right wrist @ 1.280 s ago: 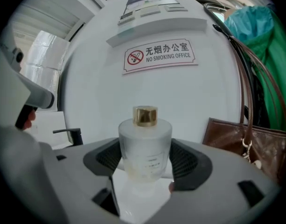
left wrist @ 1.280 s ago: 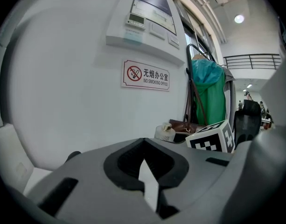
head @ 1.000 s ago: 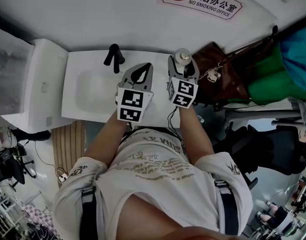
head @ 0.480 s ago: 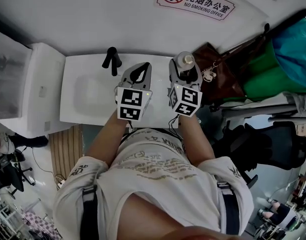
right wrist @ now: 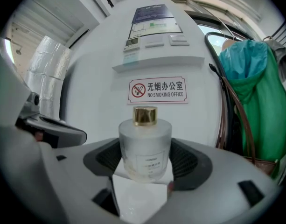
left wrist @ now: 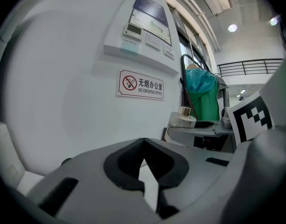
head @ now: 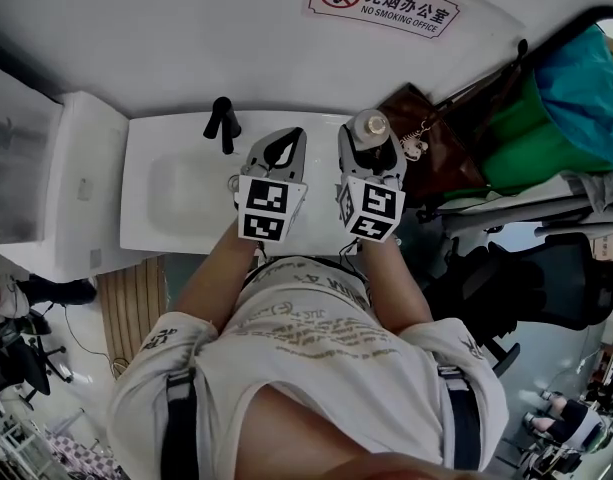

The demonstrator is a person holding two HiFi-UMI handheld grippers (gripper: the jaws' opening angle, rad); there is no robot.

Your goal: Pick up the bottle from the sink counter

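A frosted bottle point(right wrist: 145, 143) with a gold cap point(right wrist: 145, 116) stands upright at the back right corner of the white sink counter point(head: 316, 238). My right gripper point(right wrist: 145, 161) is shut on the bottle, its dark pads point(right wrist: 189, 160) tight against both sides. The glossy counter shows the bottle's reflection just beneath it. From above, the bottle point(head: 370, 126) pokes out between the right gripper's point(head: 370, 144) fingers. My left gripper point(head: 282, 140) hovers over the counter to the left of the bottle, shut with nothing in it. In the left gripper view its tips point(left wrist: 143, 143) meet.
A black faucet point(head: 222, 121) stands at the back of the sink basin point(head: 176, 193). A brown bag point(head: 436, 158) and green clothing point(head: 546, 118) hang just right of the counter. A white unit point(head: 56, 188) sits at left. The wall with a no-smoking sign point(head: 383, 2) is close behind.
The head view has drifted a little. Both grippers keep about the same places, and the bottle stays between the right jaws.
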